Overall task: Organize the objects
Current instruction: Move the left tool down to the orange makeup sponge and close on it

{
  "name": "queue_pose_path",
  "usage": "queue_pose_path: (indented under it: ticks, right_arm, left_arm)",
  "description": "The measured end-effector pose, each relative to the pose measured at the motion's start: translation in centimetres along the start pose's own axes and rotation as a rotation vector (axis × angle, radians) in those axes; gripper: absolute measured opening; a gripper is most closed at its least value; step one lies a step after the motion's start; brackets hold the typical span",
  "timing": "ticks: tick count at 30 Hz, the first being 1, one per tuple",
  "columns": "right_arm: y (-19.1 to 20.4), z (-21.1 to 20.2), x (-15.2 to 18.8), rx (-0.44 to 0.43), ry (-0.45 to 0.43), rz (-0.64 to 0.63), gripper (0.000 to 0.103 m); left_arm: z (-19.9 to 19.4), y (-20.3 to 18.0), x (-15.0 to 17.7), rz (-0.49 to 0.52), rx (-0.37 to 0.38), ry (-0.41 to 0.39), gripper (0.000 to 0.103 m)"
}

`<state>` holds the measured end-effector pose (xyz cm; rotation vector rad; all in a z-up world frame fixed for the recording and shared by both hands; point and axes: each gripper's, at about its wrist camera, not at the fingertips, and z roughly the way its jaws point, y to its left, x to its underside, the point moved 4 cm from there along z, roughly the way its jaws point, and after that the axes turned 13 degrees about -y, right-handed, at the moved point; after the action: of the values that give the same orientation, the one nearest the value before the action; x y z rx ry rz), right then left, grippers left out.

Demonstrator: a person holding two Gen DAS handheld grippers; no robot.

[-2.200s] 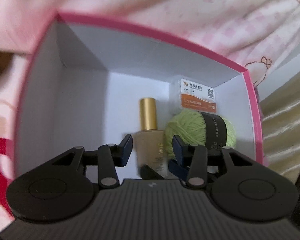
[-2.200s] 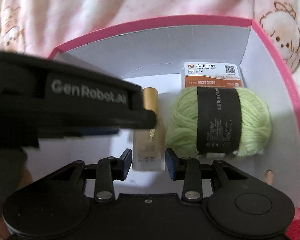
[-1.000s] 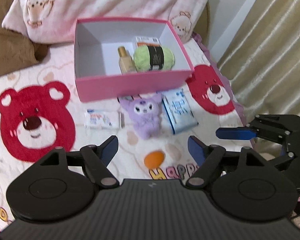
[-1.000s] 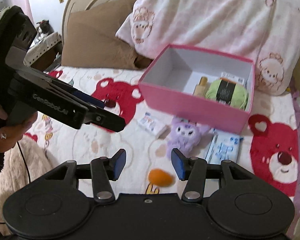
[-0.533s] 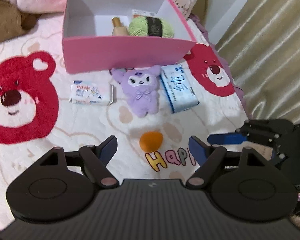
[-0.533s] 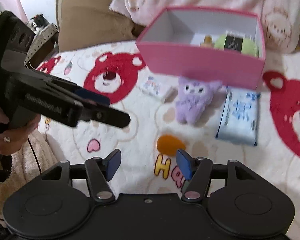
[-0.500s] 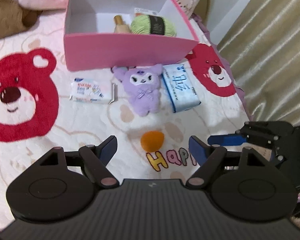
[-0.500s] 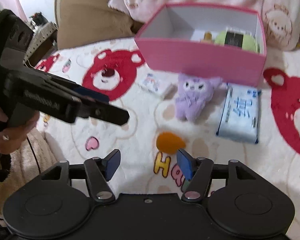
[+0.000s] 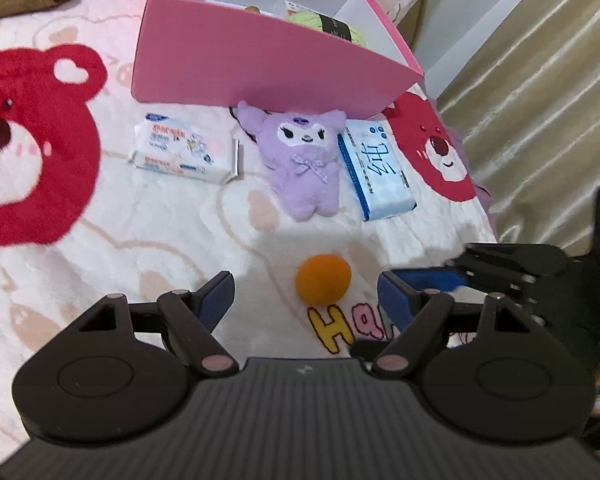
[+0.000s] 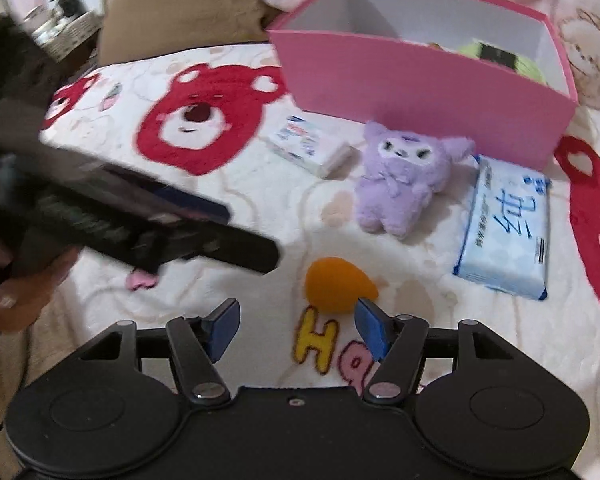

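Note:
An orange egg-shaped sponge [image 9: 323,279] lies on the bear-print blanket, just ahead of both grippers. My left gripper [image 9: 306,288] hangs open over it with nothing between its fingers. My right gripper [image 10: 296,312] is open too, the sponge [image 10: 338,285] just beyond its right fingertip. Behind the sponge lie a purple plush [image 9: 302,160], a blue tissue pack [image 9: 376,168] and a white wipes pack [image 9: 180,148]. The pink box [image 9: 252,60] stands further back and holds green yarn [image 9: 352,30]; the rest of its contents is hidden by the near wall.
A beige curtain [image 9: 540,80] hangs past the bed's right edge. A brown pillow [image 10: 172,4] and a pink blanket lie behind the box. A person's hand [image 10: 20,296] holds the left gripper at the left of the right wrist view.
Both grippers have sunk from above the bed toward the blanket, so the orange sponge and the items behind it look larger. The right jaws stand wider than a second ago.

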<state>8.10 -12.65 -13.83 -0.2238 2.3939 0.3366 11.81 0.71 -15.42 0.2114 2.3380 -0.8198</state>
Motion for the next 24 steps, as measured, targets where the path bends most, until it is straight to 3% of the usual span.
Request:
queue_pose_path:
  ticks: [4, 7, 11, 17, 24]
  right_arm:
    - [-1.4, 1.8, 1.5, 0.081, -0.015, 0.033, 0.068]
    - [-1.6, 2.1, 1.6, 0.087, -0.031, -0.009, 0.068]
    - [-1.6, 1.5, 1.1, 0.060, -0.088, -0.025, 0.073]
    - [-1.7, 2.9, 1.6, 0.065, -0.056, -0.026, 0.073]
    - [-2.8, 3.8, 2.0, 0.063, -0.025, 0.040, 0.073]
  left_arm:
    - [1.3, -0.5, 1.1, 0.036, -0.002, -0.007, 0.076]
    - [2.3, -0.6, 1.3, 0.054, -0.014, -0.013, 0.073]
    - [2.9, 0.7, 1.1, 0.047, -0.036, -0.043, 0.057]
    - [3.6, 0.7, 1.4, -0.013, 0.040, -0.024, 0.038]
    - [4.5, 1.5, 1.3, -0.074, 0.033, -0.024, 0.038]
